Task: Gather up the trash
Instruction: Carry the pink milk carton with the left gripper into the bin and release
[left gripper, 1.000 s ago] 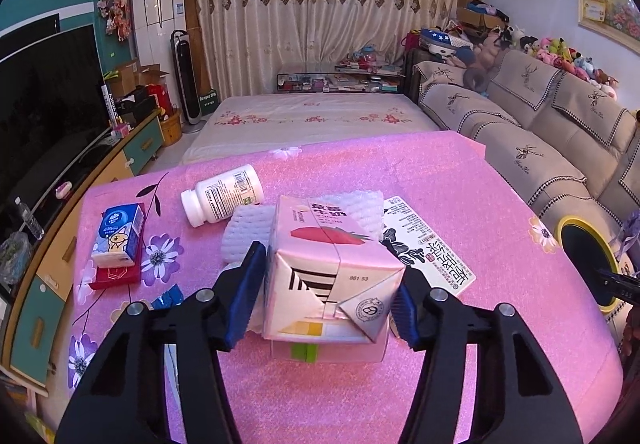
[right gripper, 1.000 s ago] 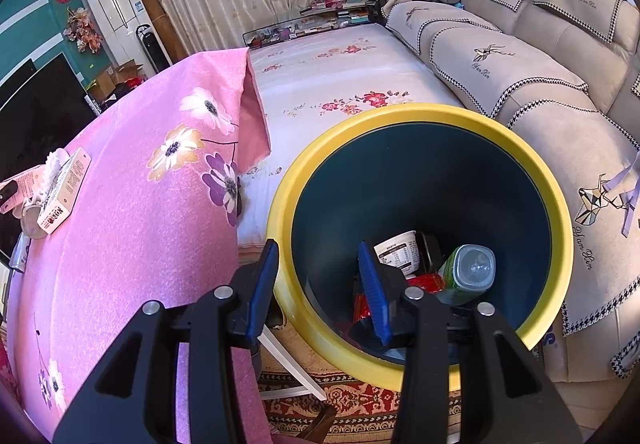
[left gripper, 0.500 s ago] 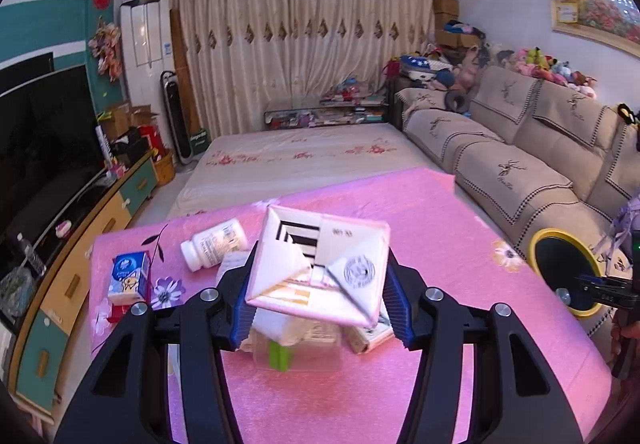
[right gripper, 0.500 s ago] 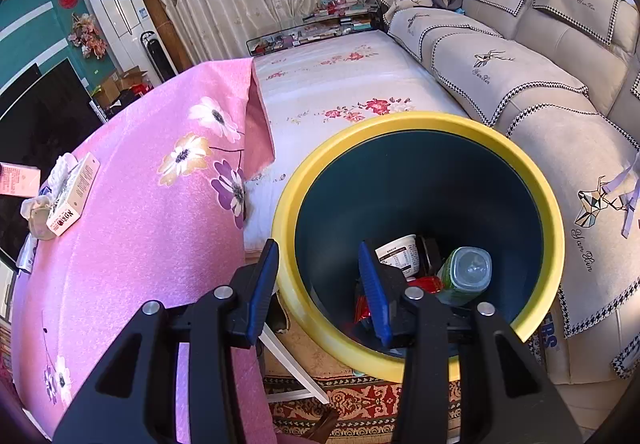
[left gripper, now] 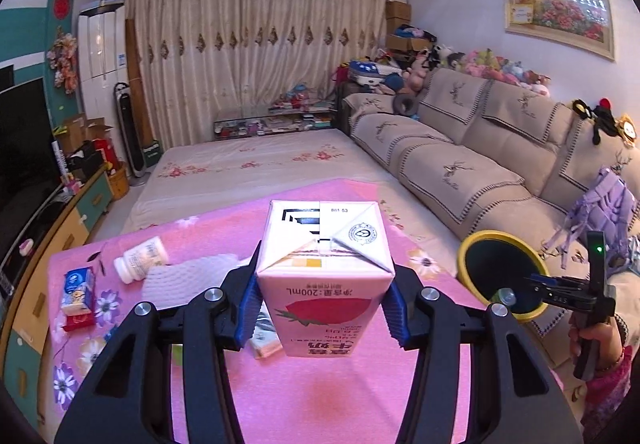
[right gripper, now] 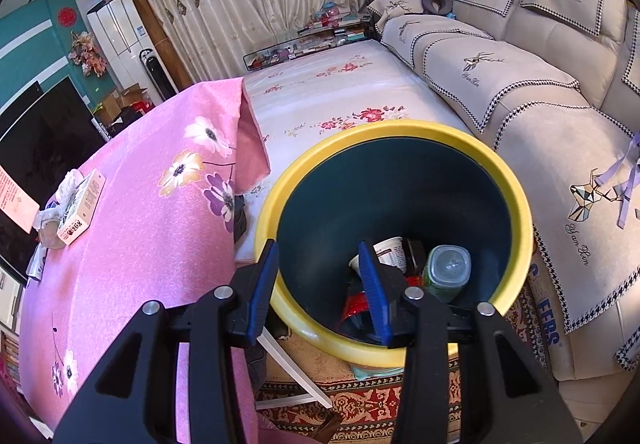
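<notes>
My left gripper [left gripper: 322, 304] is shut on a pink strawberry milk carton [left gripper: 322, 272] and holds it in the air above the pink table [left gripper: 320, 404]. A white pill bottle [left gripper: 140, 258], a white foam sheet [left gripper: 188, 278] and a small blue carton [left gripper: 78, 290] lie on the table at the left. The yellow-rimmed bin [left gripper: 502, 276] stands off the table's right edge. My right gripper [right gripper: 322, 290] is open and empty at the bin's [right gripper: 296, 324] near rim, over a cup [right gripper: 386, 254], a green-lidded jar [right gripper: 446, 274] and red wrappers inside.
A beige sofa [left gripper: 480, 164] runs along the right, behind the bin. A low bed with a floral cover [left gripper: 256, 172] lies beyond the table. A flat box [right gripper: 82, 208] lies on the pink table in the right wrist view. A patterned rug [right gripper: 360, 404] lies under the bin.
My left gripper has lifted the milk carton off the table and raised it, tipping it over. My right gripper has stayed open by the bin and drifted slightly.
</notes>
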The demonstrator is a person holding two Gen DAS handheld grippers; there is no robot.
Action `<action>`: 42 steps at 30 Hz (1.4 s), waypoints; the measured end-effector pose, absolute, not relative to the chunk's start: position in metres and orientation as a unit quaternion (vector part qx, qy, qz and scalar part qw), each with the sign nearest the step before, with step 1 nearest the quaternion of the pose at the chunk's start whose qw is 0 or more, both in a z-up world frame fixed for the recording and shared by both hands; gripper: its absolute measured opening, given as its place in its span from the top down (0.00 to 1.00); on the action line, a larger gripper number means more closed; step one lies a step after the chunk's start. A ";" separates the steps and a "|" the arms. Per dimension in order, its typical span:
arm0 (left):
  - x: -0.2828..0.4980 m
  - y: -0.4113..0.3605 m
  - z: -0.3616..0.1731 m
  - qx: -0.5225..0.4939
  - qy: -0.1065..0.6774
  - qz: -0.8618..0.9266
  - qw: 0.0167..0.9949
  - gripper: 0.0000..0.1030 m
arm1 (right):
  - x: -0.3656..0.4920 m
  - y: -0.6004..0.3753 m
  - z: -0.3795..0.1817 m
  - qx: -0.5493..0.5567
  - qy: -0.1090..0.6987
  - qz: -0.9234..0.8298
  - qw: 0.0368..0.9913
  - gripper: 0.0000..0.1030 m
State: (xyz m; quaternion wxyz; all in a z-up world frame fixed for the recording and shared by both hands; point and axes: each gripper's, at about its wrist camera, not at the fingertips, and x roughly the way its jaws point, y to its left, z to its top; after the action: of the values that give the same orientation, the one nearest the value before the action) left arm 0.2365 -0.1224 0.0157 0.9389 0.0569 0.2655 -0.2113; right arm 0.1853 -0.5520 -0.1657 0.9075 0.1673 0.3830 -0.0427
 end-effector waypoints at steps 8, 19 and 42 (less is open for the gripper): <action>0.233 -0.213 0.004 0.074 0.294 -0.300 0.904 0.50 | 0.163 -0.582 -0.159 0.176 0.360 -0.073 0.914 0.61; 0.249 -0.386 -0.037 0.107 0.328 -0.395 0.852 0.50 | 0.130 -0.638 -0.164 0.205 0.338 -0.113 0.911 0.61; 0.285 -0.487 -0.158 0.118 0.453 -0.372 0.801 0.36 | 0.120 -0.662 -0.191 0.235 0.348 -0.120 0.899 0.61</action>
State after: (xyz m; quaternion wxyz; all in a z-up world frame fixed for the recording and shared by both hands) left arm 0.2845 -0.4868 -0.1581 0.8014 0.1177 0.4535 -0.3719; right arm 0.1200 -0.6621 -0.1912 0.8993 0.2352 0.3484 -0.1205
